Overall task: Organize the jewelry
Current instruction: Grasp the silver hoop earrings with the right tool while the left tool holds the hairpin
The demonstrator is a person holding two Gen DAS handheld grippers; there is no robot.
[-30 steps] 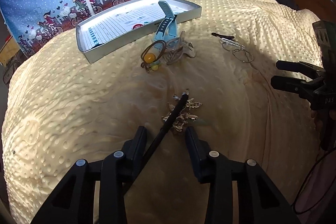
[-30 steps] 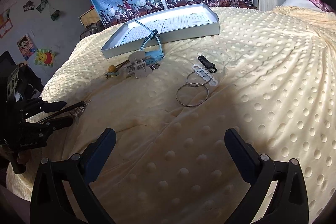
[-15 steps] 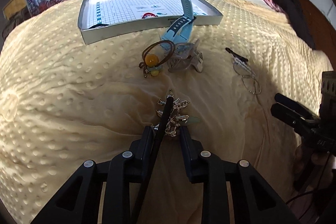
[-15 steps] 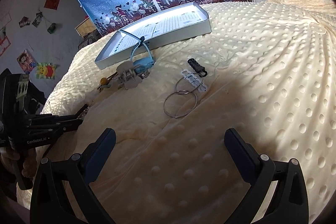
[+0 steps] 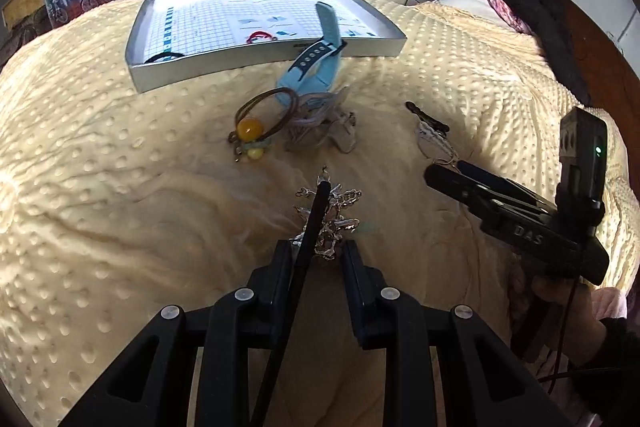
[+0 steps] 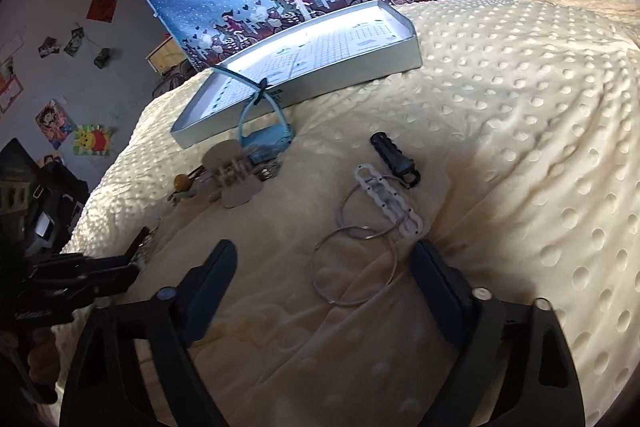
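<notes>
On the cream dotted bedspread (image 5: 100, 187), from left to right: a shallow grey tray (image 5: 256, 61) lies at the far side with a dark hair loop (image 5: 164, 57) inside its near-left corner, and a light-blue watch (image 5: 316, 63) leans its strap over the tray's front wall. Just in front of the watch lie a brown elastic with an amber bead (image 5: 256, 121) and a pale hair clip (image 5: 324, 131), touching one another. Nearer the camera, the left claw (image 5: 316, 251) has closed in from its wider spread of a second ago; its narrowed fingers now flank the near edge of a tangled silver chain (image 5: 332, 215), though contact cannot be confirmed, and a thin black rod (image 5: 308, 235) runs between them across the chain. Compared with the earlier frame, the tray and watch appear nearer and more central in the left wrist view. Further right lie a black clip (image 6: 394, 155), a white scalloped clip (image 6: 394, 203) and thin wire hoops (image 6: 354, 269), the hoops overlapping the white clip. The right claw (image 6: 324, 267), formerly well back, has advanced; its fingers are spread wide apart on either side of the hoops, holding nothing. A hand (image 5: 560, 291) grips its handle.
</notes>
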